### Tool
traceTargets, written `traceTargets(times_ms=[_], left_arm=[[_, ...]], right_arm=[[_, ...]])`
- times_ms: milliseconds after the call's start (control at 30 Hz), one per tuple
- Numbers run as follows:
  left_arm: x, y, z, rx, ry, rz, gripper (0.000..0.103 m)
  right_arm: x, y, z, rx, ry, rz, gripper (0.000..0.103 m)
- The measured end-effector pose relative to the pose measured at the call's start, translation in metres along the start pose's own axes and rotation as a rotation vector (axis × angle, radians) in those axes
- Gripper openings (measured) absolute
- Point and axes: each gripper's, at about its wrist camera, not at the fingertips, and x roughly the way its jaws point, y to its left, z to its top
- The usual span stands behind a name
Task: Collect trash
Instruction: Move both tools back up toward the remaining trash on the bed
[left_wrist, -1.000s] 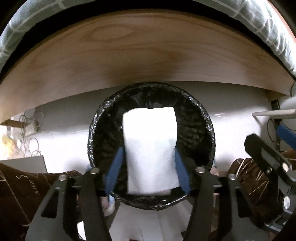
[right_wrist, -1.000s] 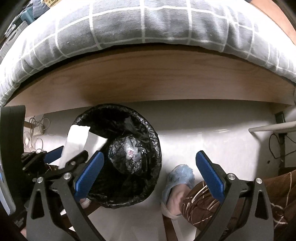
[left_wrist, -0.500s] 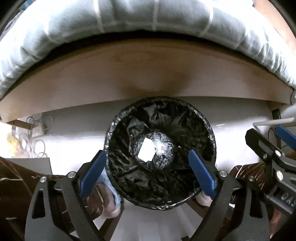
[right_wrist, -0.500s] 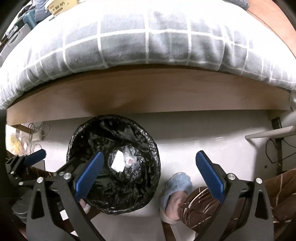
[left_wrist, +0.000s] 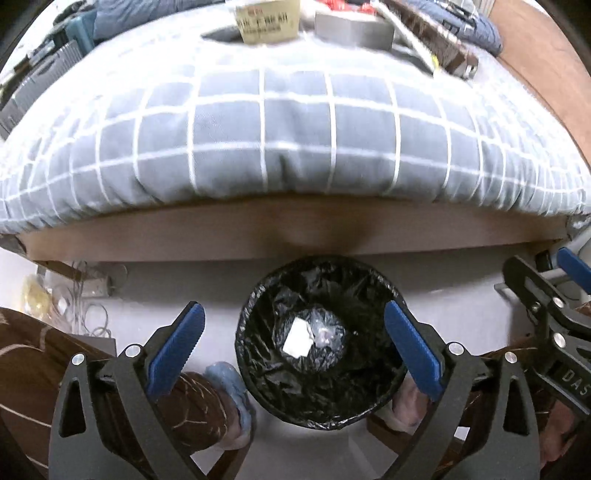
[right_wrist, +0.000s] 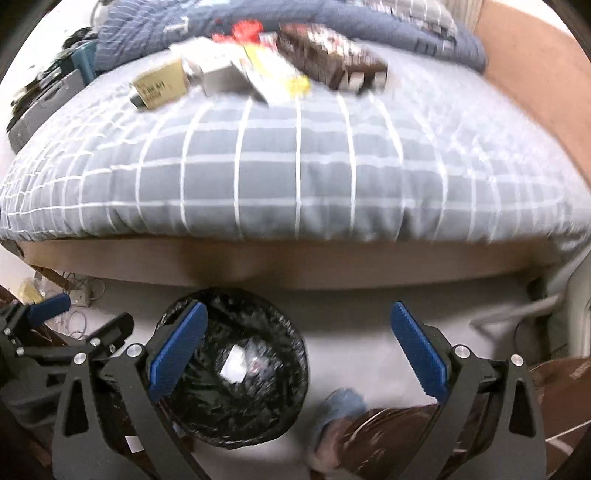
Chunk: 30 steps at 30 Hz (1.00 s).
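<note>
we find the left gripper (left_wrist: 293, 350) above the bin (left_wrist: 321, 345), its jaws opening wide with nothing between them, and the right gripper (right_wrist: 299, 352) likewise spread and empty. a white piece of paper (left_wrist: 296, 341) lies at the bottom of the black-lined bin, beside a clear wrapper (left_wrist: 327, 332). the bin stands on the floor (left_wrist: 443, 306) just beside the bed (left_wrist: 295, 147), where several boxes (right_wrist: 258, 70) lie on the checked cover.
</note>
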Motion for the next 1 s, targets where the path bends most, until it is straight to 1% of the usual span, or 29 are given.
traceTargets(times_ms=[233,300,533,767,1000], left_arm=[[-0.034,0.012,0.012,-0.011,-0.061,-0.002,0.096],[-0.042,0.014,0.015,-0.018,-0.073,-0.007,0.096],[-0.067,0.025,0.036,-0.044,-0.123,0.010,0.096],[-0.085,0.032,0.063,-0.057,-0.165,0.019,0.096],[-0.094,0.035,0.097,-0.058,-0.190,0.018,0.096]], right_arm=[[-0.027,-0.014,0.013,0.009,-0.047,-0.034,0.095],[-0.033,-0.017,0.017,0.012,-0.058,-0.036,0.095],[-0.049,-0.020,0.038,0.008,-0.103,-0.031,0.095],[-0.058,-0.018,0.069,-0.001,-0.139,-0.020,0.095],[-0.057,-0.017,0.110,-0.009,-0.167,-0.004,0.095]])
